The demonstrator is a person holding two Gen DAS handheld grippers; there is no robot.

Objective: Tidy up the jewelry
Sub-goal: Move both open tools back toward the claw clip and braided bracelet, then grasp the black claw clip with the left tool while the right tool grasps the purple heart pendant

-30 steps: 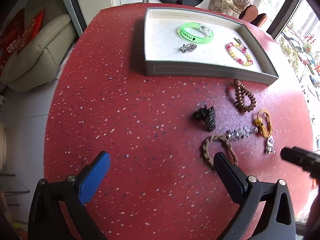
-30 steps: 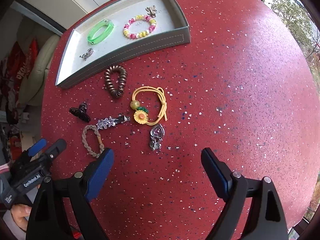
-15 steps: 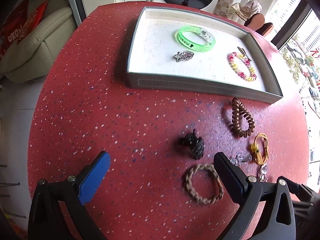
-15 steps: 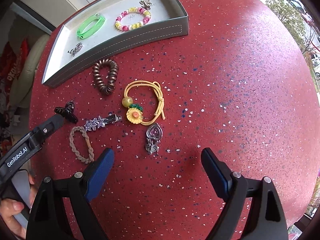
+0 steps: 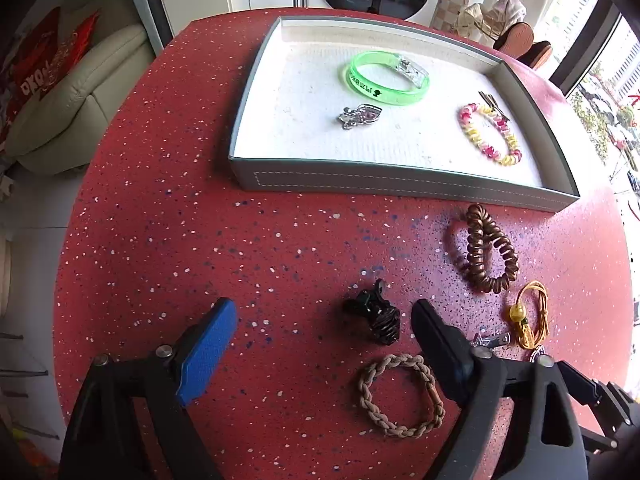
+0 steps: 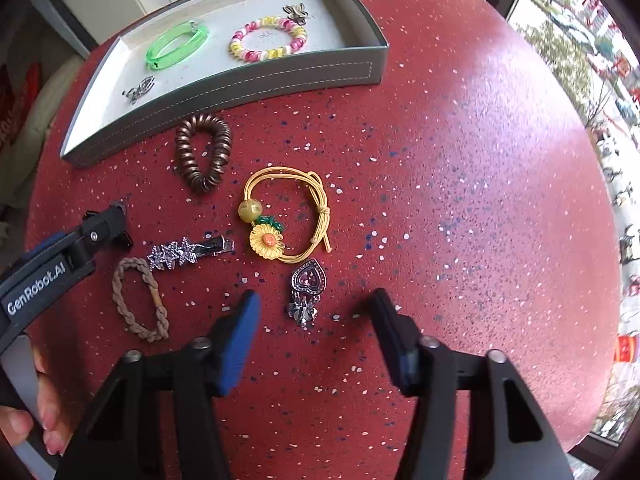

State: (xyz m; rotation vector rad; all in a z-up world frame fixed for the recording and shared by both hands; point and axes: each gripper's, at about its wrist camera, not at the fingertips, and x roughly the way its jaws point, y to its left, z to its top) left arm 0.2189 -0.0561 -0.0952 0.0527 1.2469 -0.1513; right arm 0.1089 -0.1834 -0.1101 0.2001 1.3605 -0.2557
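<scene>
My left gripper (image 5: 322,328) points down at the red table, its jaws closing. A black hair claw (image 5: 374,316) lies between them, close to the right finger, and the pads are off it. A braided beige bracelet (image 5: 400,396) lies just below. My right gripper (image 6: 314,304) is closing around a silver heart brooch (image 6: 306,292), with gaps on both sides. A yellow sunflower hair tie (image 6: 288,216), a star clip (image 6: 188,252) and a brown coil tie (image 6: 204,152) lie beyond. The grey tray (image 5: 400,188) holds a green bangle (image 5: 388,78), a silver brooch (image 5: 360,115) and a pink-yellow bracelet (image 5: 490,134).
A small bronze clip (image 6: 298,12) sits in the tray's far corner. A hand (image 6: 24,420) holds the left gripper at the lower left of the right wrist view. The table's round edge runs close on the right, with a window beyond. A cream sofa (image 5: 72,100) stands to the left.
Both grippers have come down closer to the loose pieces. The right jaws have narrowed a lot around the heart brooch. The left jaws have narrowed a little, and the black claw now lies between them.
</scene>
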